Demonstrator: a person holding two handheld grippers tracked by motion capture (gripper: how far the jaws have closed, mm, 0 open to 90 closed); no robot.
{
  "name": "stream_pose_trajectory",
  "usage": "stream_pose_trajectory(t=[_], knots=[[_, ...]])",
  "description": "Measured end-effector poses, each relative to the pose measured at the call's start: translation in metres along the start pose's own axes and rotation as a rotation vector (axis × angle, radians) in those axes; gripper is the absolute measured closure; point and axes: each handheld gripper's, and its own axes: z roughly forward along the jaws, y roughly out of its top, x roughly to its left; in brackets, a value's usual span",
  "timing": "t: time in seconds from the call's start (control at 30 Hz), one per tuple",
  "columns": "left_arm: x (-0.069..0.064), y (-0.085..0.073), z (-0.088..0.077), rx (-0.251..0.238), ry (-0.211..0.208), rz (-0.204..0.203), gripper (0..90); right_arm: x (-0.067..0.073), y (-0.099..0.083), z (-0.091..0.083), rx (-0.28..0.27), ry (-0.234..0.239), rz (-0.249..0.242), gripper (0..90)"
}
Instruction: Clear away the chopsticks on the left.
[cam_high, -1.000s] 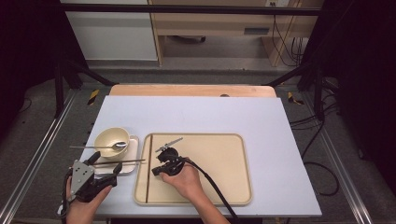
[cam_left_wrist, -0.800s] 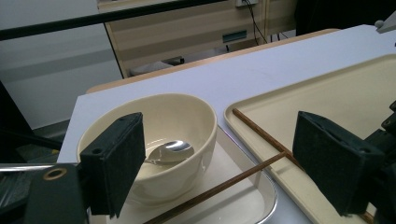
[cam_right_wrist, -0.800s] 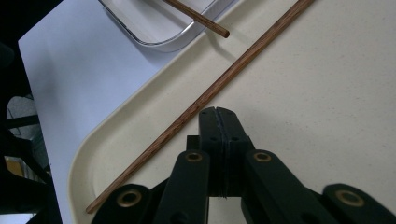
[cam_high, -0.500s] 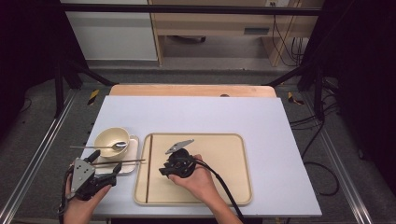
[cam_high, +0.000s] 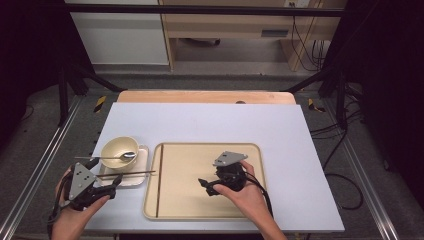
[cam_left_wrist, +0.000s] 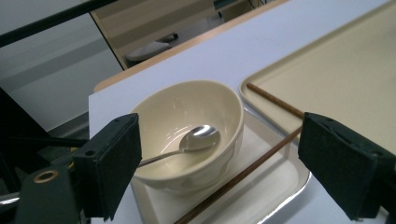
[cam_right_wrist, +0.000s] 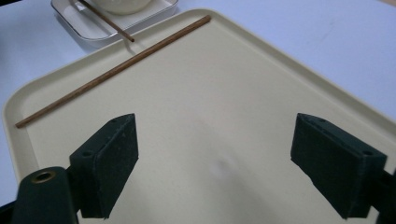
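A cream bowl (cam_high: 119, 149) (cam_left_wrist: 187, 135) holding a metal spoon (cam_high: 125, 156) (cam_left_wrist: 201, 137) stands on a small white tray (cam_high: 134, 177) (cam_right_wrist: 88, 28). One brown chopstick (cam_high: 127, 173) (cam_left_wrist: 243, 171) rests across that small tray. A second chopstick (cam_high: 159, 185) (cam_right_wrist: 116, 69) lies along the left inside edge of the large beige tray (cam_high: 250, 210) (cam_right_wrist: 261, 88). My left gripper (cam_high: 104, 174) (cam_left_wrist: 226, 158) is open just in front of the bowl, gripping nothing. My right gripper (cam_high: 206, 186) (cam_right_wrist: 229, 163) hovers over the beige tray's middle; its jaws have just been opening, with nothing between them.
Everything sits on a white tabletop (cam_high: 210, 122) with a wooden strip (cam_high: 200, 96) along its far edge. Dark frame legs and cables stand on the floor around the table.
My right gripper has moved right, from the chopstick at the beige tray's left edge to the tray's middle, and its jaws have spread. The left gripper has shifted only a little.
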Motion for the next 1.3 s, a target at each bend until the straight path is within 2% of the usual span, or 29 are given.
stream_pose_trajectory(t=[0.07,0.17,0.4,0.43,0.6,0.63,0.7,0.73,0.87,0.93,1.03,1.1,1.2,1.3], knots=[[0.005,0.001,-0.004,0.016,-0.009,0.026,13.1,-0.005,-0.006,-0.009,-0.022,-0.014,-0.004,15.5],[0.012,0.004,-0.011,0.05,-0.025,0.087,15.6,-0.011,-0.014,-0.018,-0.041,-0.033,-0.01,18.2],[0.027,0.003,-0.022,0.178,-0.08,0.254,21.9,-0.016,-0.026,-0.031,-0.06,-0.076,-0.099,19.3],[0.029,0.002,-0.024,0.187,-0.084,0.268,23.6,-0.017,-0.027,-0.032,-0.065,-0.081,-0.106,19.4],[0.044,-0.001,-0.034,0.228,-0.078,0.39,32.2,-0.023,-0.029,-0.035,-0.082,-0.081,-0.122,20.8],[0.047,-0.002,-0.035,0.243,-0.083,0.415,34.4,-0.023,-0.029,-0.036,-0.079,-0.081,-0.121,20.8],[0.051,-0.003,-0.036,0.262,-0.098,0.439,37.4,-0.024,-0.029,-0.035,-0.075,-0.079,-0.127,20.8],[0.054,-0.004,-0.035,0.281,-0.124,0.451,38.8,-0.024,-0.029,-0.035,-0.074,-0.079,-0.126,20.7],[0.059,-0.01,-0.026,0.38,-0.199,0.537,41.3,-0.024,-0.029,-0.035,-0.066,-0.073,-0.125,20.5],[0.062,-0.012,-0.019,0.419,-0.236,0.562,43.2,-0.024,-0.029,-0.035,-0.063,-0.074,-0.123,20.4],[0.065,-0.018,-0.006,0.488,-0.271,0.632,44.8,-0.024,-0.029,-0.035,-0.058,-0.069,-0.13,20.4],[0.068,-0.021,0.002,0.522,-0.28,0.663,46.9,-0.024,-0.029,-0.035,-0.053,-0.068,-0.127,20.4],[0.073,-0.024,0.012,0.55,-0.271,0.68,50.1,-0.025,-0.029,-0.035,-0.053,-0.071,-0.127,20.4],[0.075,-0.025,0.019,0.554,-0.29,0.687,52.0,-0.026,-0.029,-0.036,-0.056,-0.073,-0.125,20.5]])
